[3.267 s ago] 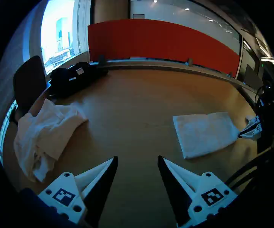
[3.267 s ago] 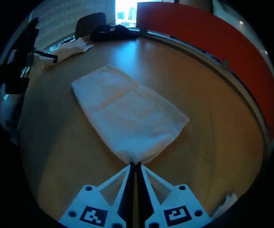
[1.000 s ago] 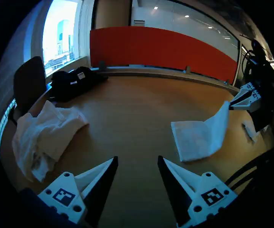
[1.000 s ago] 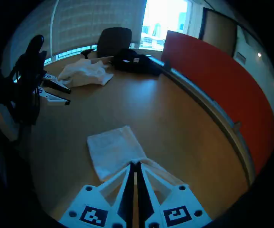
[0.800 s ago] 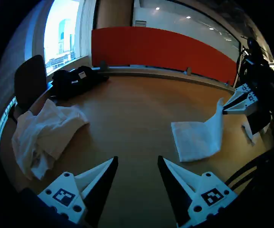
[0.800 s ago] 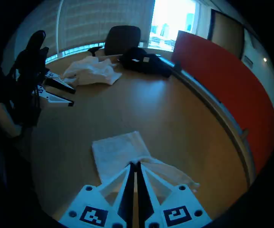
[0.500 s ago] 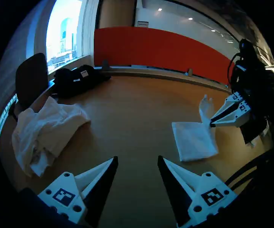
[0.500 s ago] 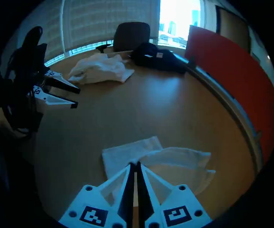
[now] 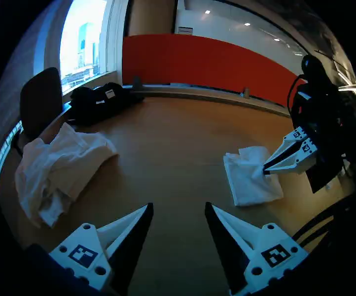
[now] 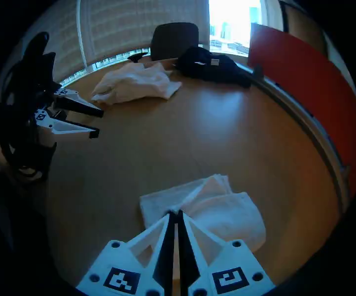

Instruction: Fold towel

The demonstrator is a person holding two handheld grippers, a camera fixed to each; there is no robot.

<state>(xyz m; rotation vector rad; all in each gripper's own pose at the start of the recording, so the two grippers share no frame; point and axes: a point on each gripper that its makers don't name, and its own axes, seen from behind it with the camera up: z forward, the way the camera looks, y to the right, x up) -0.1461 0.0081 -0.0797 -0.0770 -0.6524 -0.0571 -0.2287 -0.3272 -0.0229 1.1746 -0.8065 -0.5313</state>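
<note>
- Nearest, in the left gripper view: left gripper [image 9: 178, 204] spread wide, holding nothing, poised over the bare wooden tabletop [image 9: 178, 138].
- Equally close, in the right gripper view: right gripper [image 10: 176, 213] pressed almost fully together, pinching the near edge of the white towel [image 10: 217, 209].
- Just past those tips: towel lying on the tabletop, one layer doubled over another, upper layer puckered and not square with the lower.
- Off to the right in the left gripper view: same towel [image 9: 249, 177], with the right gripper [image 9: 264, 170] touching its right-hand edge.
- Farther left in the right gripper view: left gripper [image 10: 99, 123], fingers apart, well clear of the towel.
- Farther back: crumpled heap of white cloth [image 9: 59, 167] near the tabletop edge.
- Beyond that: black bag [image 9: 99, 101] on the tabletop, dark chair [image 9: 40, 103], red partition [image 9: 207, 61], bright window [image 9: 82, 44].
</note>
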